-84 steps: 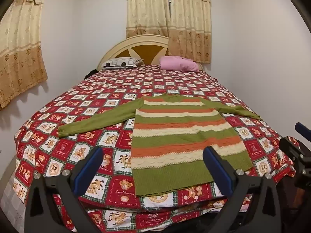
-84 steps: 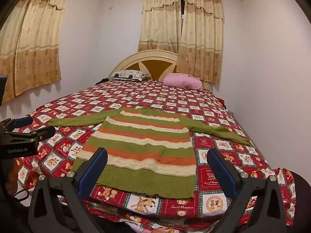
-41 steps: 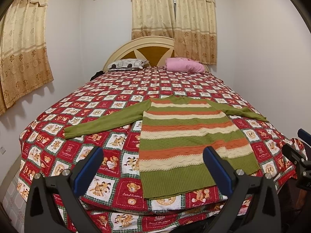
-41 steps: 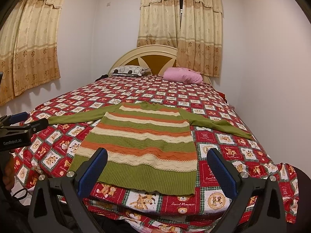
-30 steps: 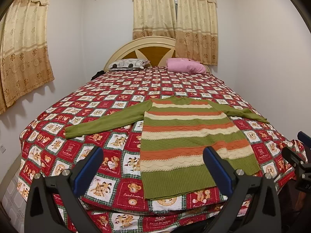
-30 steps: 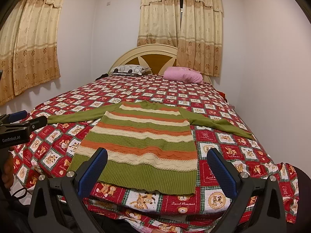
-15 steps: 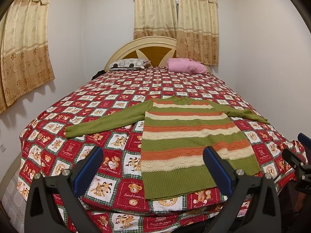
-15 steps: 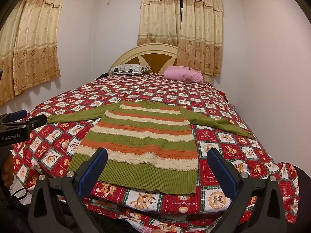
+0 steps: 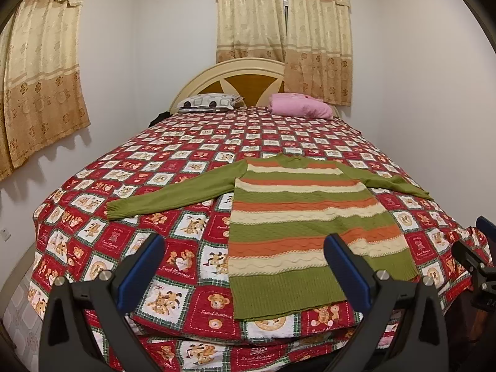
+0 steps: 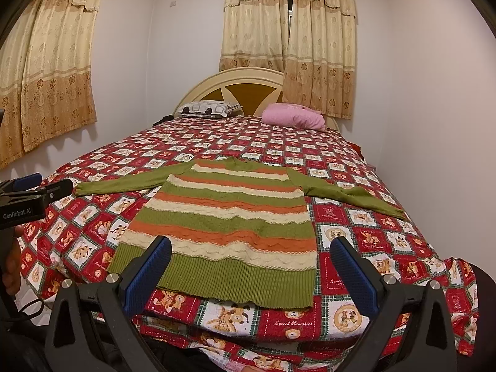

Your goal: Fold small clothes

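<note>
Left wrist view: green, orange and cream striped knit sweater (image 9: 297, 229) lies flat, sleeves spread, near the foot of the red bear-print quilted bed (image 9: 186, 161), presumably laid ready for folding; left gripper (image 9: 245, 266) and right gripper (image 10: 251, 266) hover, fingers wide apart, empty.

The bed (image 9: 186, 167) has a red bear-patterned quilt; on it lie a striped sweater (image 9: 303, 217) spread flat, a pink pillow (image 9: 299, 109) and a patterned pillow (image 9: 207, 103).
</note>
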`<state>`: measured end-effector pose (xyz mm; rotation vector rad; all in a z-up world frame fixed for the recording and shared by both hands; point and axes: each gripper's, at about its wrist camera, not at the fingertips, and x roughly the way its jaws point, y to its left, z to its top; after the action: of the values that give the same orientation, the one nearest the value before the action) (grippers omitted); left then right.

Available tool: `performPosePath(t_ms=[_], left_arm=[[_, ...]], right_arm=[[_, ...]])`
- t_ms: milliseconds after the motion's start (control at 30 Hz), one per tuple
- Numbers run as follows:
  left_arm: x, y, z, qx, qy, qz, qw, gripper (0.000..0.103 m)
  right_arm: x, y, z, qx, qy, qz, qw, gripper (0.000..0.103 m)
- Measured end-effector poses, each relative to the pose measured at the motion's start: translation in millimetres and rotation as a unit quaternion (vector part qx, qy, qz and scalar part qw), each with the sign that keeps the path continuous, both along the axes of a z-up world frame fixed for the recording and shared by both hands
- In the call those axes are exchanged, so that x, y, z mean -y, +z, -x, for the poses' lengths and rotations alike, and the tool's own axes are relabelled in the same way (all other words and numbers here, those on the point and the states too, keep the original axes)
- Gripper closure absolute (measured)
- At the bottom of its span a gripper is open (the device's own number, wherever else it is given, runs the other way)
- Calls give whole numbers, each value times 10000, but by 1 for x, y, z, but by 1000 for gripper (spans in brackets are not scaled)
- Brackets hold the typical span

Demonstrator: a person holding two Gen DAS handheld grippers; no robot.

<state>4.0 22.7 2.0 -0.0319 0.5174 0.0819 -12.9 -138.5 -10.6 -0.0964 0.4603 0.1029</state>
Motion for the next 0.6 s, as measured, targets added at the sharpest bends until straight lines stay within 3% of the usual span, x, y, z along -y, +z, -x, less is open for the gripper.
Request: performPosePath(t_ms=[367,600], left_arm=[[0,-1,-2,-16,-11,-1,10000,0],[1,-8,-19,-50,1,-155,9999,0]], right_arm=[[1,-3,-2,-36,23,-27,10000,1],[5,-14,-30,-143,17,29,9999,1]])
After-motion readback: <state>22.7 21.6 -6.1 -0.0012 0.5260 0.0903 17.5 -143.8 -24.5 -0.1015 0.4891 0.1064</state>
